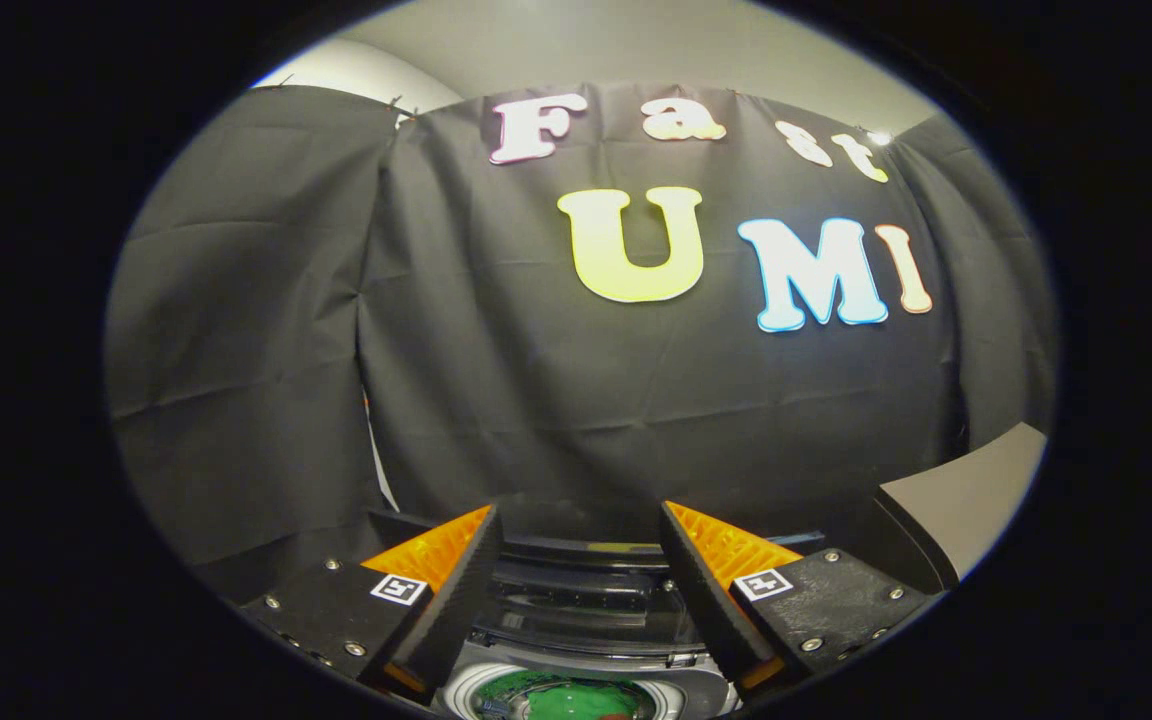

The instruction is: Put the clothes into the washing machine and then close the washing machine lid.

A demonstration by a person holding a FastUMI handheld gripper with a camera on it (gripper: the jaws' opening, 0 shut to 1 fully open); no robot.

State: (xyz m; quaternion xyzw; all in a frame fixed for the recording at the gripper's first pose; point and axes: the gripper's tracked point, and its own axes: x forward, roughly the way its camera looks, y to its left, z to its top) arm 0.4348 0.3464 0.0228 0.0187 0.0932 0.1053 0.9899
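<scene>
At the lower left of the frame one finger (pixel 456 590) of the tongs (pixel 578 580) rises toward the middle, and its partner stands at the lower right; the two are spread wide apart with nothing pinched between them. In the gap between the fingers, and lower in the frame than their tips, lies the washing machine (pixel 576 690), seen from above: its round drum opening sits at the very bottom centre, with green clothes (pixel 576 700) lying inside the drum. Just above the drum in the picture, still between the fingers, the dark see-through lid (pixel 581 600) stands raised, so the machine is open. The tongs touch neither the clothes nor the lid. Behind everything hangs the black cloth wall (pixel 236 330). At the lower right, beyond the right finger, a grey slanted panel (pixel 976 490) juts into view.
</scene>
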